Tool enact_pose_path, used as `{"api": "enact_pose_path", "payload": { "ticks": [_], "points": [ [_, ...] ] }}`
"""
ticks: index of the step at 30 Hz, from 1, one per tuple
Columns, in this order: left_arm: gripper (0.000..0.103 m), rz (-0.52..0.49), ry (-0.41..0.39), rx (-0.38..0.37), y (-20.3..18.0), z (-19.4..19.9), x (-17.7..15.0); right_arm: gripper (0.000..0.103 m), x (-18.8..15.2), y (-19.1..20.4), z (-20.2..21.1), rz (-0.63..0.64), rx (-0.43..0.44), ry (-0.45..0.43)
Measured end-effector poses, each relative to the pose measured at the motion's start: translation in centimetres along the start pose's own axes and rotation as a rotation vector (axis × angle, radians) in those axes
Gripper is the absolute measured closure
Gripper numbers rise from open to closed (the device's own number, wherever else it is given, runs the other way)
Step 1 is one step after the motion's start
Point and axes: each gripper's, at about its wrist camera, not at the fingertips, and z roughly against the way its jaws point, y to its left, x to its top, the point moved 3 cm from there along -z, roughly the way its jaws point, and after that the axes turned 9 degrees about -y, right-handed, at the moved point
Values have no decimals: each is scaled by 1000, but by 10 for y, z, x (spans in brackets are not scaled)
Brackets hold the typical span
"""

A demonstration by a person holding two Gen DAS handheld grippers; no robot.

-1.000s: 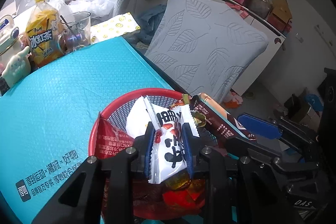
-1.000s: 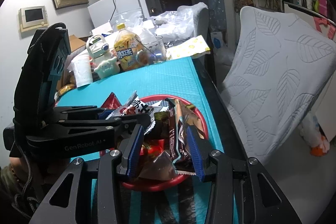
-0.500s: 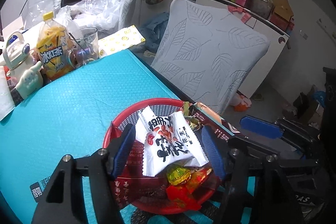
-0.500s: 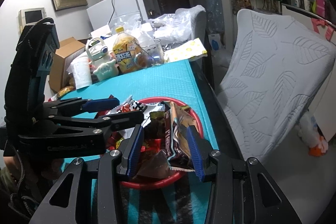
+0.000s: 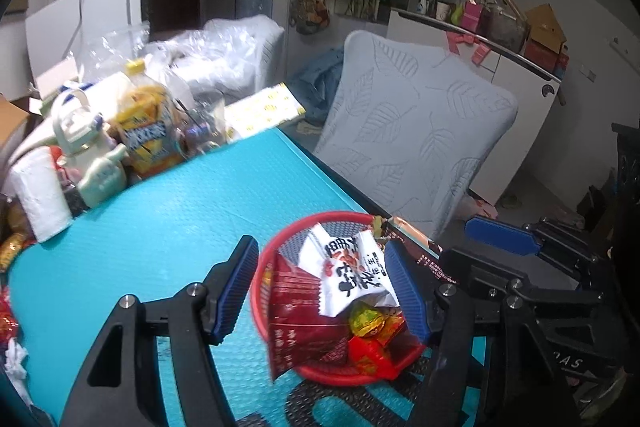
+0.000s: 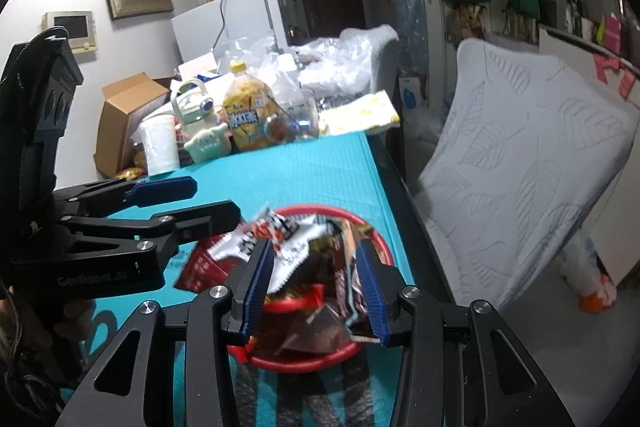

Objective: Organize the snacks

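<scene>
While the red basket [image 5: 280, 247] of snacks sits low-centre at the teal desk's [image 5: 180, 227] right edge, open mat fills its left; the left tool [image 5: 320, 287] hangs spread, empty, and the right tool [image 6: 316, 291] pinches a dark wrapper [image 6: 344, 279].

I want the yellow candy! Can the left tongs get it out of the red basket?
Probably yes. The left tongs are open above the red basket, and the yellow candy lies uncovered beside the white packet.
</scene>
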Motion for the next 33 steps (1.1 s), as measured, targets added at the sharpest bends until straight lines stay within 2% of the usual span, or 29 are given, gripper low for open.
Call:
{"api": "enact_pose_path", "payload": {
  "ticks": [2,4,8,10,12,16,25,33],
  "points": [
    [39,-7,-25,11,1,12,3,60,4,5,5,12,-1,-17],
    [39,-13,-44,18,2,23,5,53,10,13,13,27,-9,-42],
    [39,-34,-87,43,4,50,8,48,19,28,30,58,-33,-90],
    [38,-41,-102,52,5,61,6,33,21,37,41,73,-53,-119],
    [26,-39,-121,55,7,74,4,25,22,45,51,84,-77,-142],
    [25,-40,-158,65,9,98,-2,16,20,59,72,92,-147,-177],
    [25,-57,-151,39,-1,133,-32,8,-6,76,114,71,-226,-210],
    [25,-56,-125,11,-15,140,-62,8,-38,75,128,50,-243,-163]
  ]
}}
